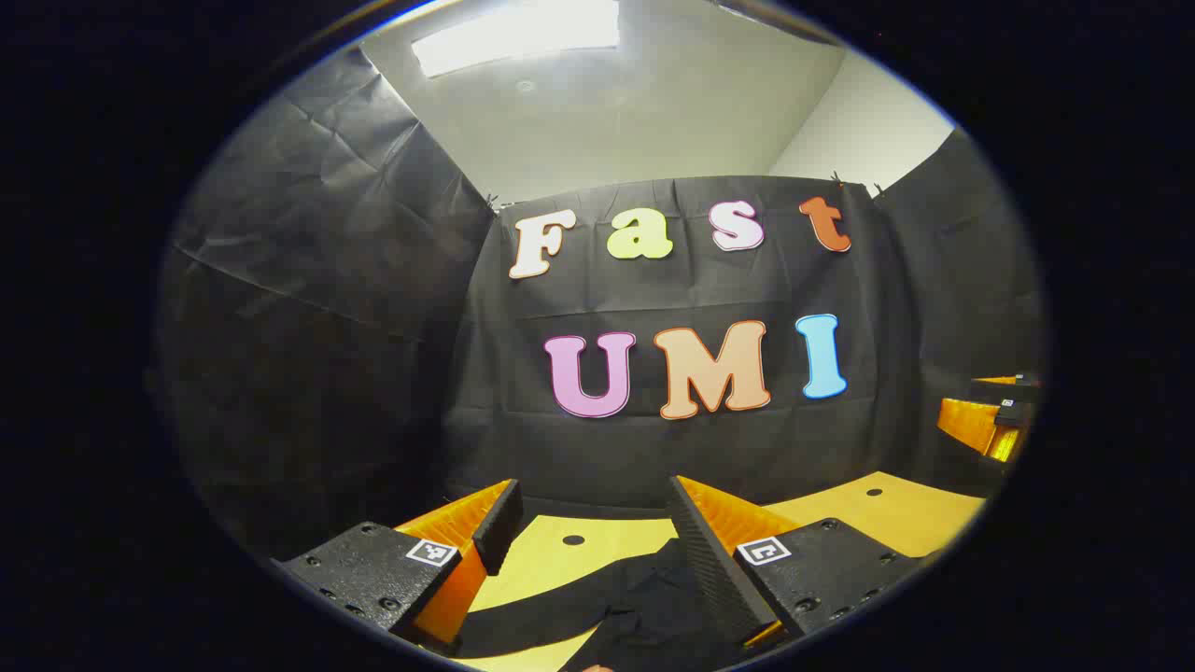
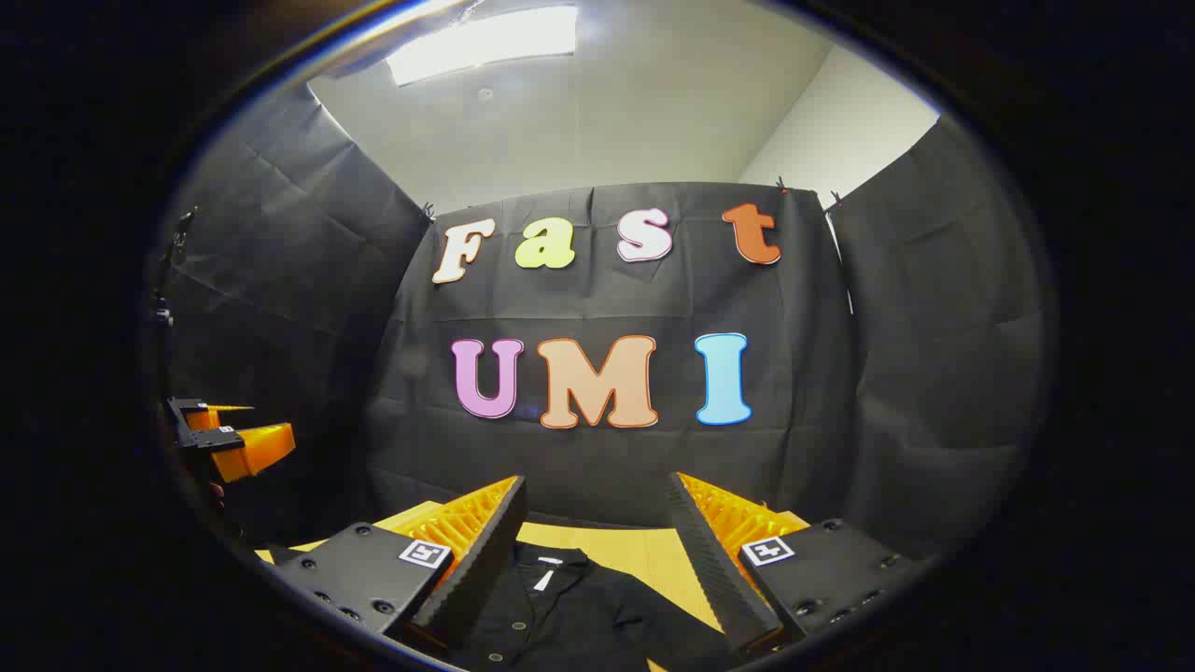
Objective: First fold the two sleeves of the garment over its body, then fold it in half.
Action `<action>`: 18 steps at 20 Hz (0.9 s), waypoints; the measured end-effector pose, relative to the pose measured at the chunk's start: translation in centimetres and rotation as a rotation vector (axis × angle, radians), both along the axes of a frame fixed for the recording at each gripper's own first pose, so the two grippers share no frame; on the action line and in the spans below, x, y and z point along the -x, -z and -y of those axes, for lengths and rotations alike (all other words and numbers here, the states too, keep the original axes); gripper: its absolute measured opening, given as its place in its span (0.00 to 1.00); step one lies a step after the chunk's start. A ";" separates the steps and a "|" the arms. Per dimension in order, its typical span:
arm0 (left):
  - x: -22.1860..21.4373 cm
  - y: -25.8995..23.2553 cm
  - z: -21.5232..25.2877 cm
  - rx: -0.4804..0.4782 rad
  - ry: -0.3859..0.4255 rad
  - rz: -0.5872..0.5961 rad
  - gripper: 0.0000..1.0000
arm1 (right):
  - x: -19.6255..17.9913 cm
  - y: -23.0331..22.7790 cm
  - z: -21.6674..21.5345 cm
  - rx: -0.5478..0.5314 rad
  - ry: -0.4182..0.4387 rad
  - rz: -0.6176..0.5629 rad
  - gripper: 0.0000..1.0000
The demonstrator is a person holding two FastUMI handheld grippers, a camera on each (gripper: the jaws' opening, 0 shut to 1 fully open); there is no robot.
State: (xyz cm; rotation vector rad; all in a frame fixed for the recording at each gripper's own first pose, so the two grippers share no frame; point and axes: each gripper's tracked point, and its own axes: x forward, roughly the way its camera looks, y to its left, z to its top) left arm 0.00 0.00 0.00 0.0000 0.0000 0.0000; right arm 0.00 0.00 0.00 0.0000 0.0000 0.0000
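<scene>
On table (image 2: 653, 551), black garment (image 2: 569, 607), probably unfolded, grippers (image 1: 593, 541) (image 2: 597, 541) agape.

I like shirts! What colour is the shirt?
Black shirt, best in the right gripper view.

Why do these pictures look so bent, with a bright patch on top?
Left gripper view: a fisheye lens bows the walls, and the ceiling light glares white while the dark garment on the table loses detail. Right gripper view: same bending and glare; the garment's buttons stay sharp.
</scene>
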 end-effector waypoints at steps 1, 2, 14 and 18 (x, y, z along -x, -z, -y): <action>-0.1 0.1 -0.1 0.006 0.005 -0.003 0.92 | 0.1 0.1 -0.2 0.002 0.003 -0.001 0.97; -0.2 0.4 -0.3 0.011 0.010 -0.010 0.92 | 0.1 0.1 -0.5 0.001 0.004 -0.003 0.98; 0.0 1.7 -3.6 0.030 0.019 -0.027 0.92 | 1.4 0.9 -3.2 -0.001 0.030 -0.002 0.98; -0.1 2.0 -3.4 0.028 0.035 -0.031 0.92 | 1.8 0.9 -2.8 0.009 0.047 -0.003 0.97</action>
